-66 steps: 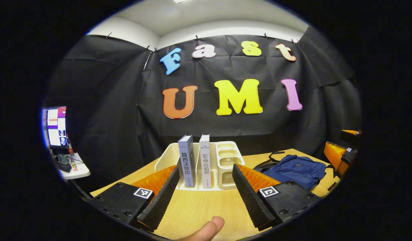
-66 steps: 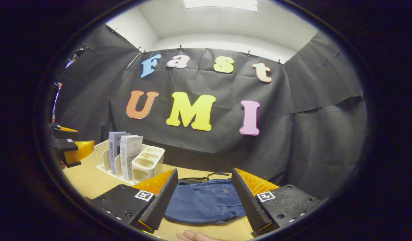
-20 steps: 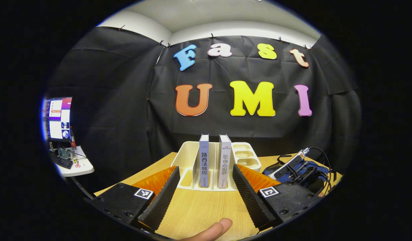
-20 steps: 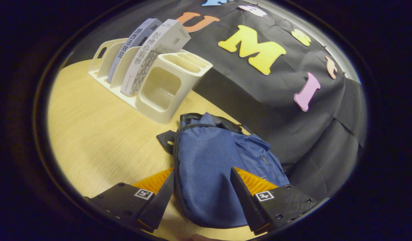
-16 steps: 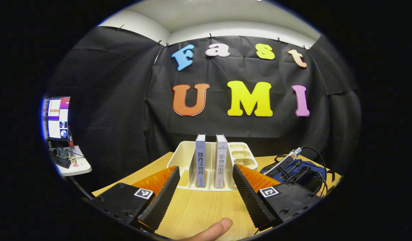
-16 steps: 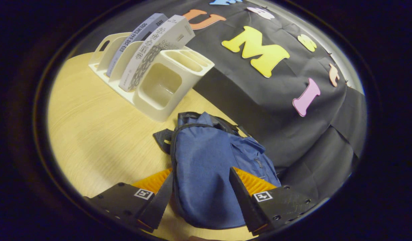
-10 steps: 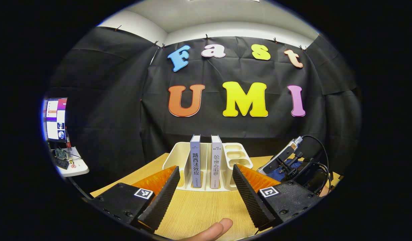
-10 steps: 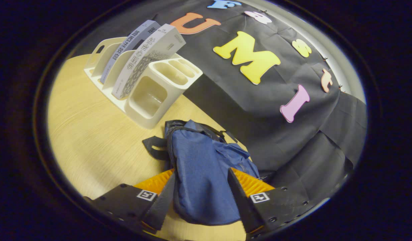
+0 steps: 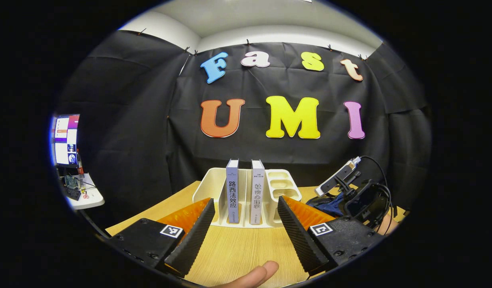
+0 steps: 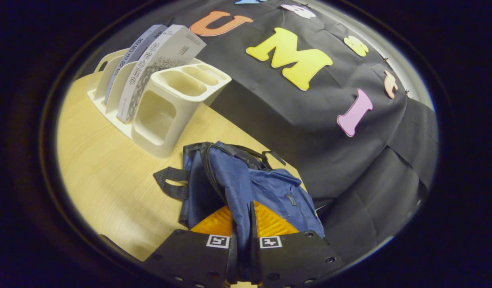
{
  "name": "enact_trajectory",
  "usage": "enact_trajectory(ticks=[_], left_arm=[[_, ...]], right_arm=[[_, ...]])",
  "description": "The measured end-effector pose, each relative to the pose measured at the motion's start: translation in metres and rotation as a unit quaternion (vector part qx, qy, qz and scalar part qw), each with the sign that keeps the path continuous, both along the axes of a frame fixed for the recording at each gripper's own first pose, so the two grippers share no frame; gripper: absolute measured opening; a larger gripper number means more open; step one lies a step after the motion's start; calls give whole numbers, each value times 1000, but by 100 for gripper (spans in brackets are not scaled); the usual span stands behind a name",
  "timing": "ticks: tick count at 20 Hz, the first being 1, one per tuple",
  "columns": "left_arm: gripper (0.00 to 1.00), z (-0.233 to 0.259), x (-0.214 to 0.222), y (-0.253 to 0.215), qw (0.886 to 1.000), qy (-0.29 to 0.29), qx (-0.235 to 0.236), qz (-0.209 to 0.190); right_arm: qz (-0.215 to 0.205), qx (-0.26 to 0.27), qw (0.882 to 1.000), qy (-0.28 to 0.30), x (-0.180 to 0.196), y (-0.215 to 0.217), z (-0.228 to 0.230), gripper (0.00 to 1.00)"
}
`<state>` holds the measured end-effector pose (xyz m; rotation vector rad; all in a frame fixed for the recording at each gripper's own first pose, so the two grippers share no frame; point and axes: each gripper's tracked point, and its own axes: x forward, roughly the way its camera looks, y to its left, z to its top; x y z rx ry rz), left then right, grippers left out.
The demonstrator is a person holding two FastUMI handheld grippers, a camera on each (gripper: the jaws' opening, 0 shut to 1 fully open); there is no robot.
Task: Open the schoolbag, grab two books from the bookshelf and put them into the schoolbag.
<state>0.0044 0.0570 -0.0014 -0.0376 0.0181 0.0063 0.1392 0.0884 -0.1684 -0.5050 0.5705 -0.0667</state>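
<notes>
A blue schoolbag (image 10: 230,180) lies on the wooden table (image 10: 102,176) by the black cloth wall. My right gripper (image 10: 242,224) is shut on a fold of its fabric, pinching it up between both fingers. A cream bookshelf (image 9: 246,192) holds two upright books, a blue-grey book (image 9: 232,191) and a pale grey book (image 9: 257,193). My left gripper (image 9: 244,224) hovers open over the table just in front of those books, with nothing between its fingers. In the left gripper view the right gripper (image 9: 361,200) shows at the right over a bit of the schoolbag (image 9: 329,202).
The bookshelf (image 10: 166,104) stands just left of the bag in the right gripper view, with small cups (image 10: 190,80) on the bag's side. A side table with a monitor (image 9: 66,140) stands far left. A fingertip (image 9: 253,276) shows at the bottom.
My right gripper came down over the schoolbag and went from open to shut, gathering a fold of the fabric. The left gripper stayed open before the books, barely shifting.
</notes>
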Motion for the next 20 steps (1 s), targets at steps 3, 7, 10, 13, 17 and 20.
enact_trajectory(ticks=[3,7,10,13,17,20], left_arm=[[99,-6,4,-1,1000,9,-2,-1],[99,-10,11,-5,1000,13,-16,-14],[99,-16,21,-2,999,26,-22,-10],[99,-12,39,9,999,36,-23,7],[99,5,71,22,998,41,-38,18],[99,14,98,20,996,64,-60,2]], right_arm=[[-1,21,1000,-6,2,-14,21,7],[2,33,999,-34,13,-45,61,7],[-1,41,998,-57,22,-68,88,7],[-5,43,996,-72,32,-91,109,7],[-16,52,995,-84,43,-126,129,6],[-23,82,993,-83,50,-150,141,7]])
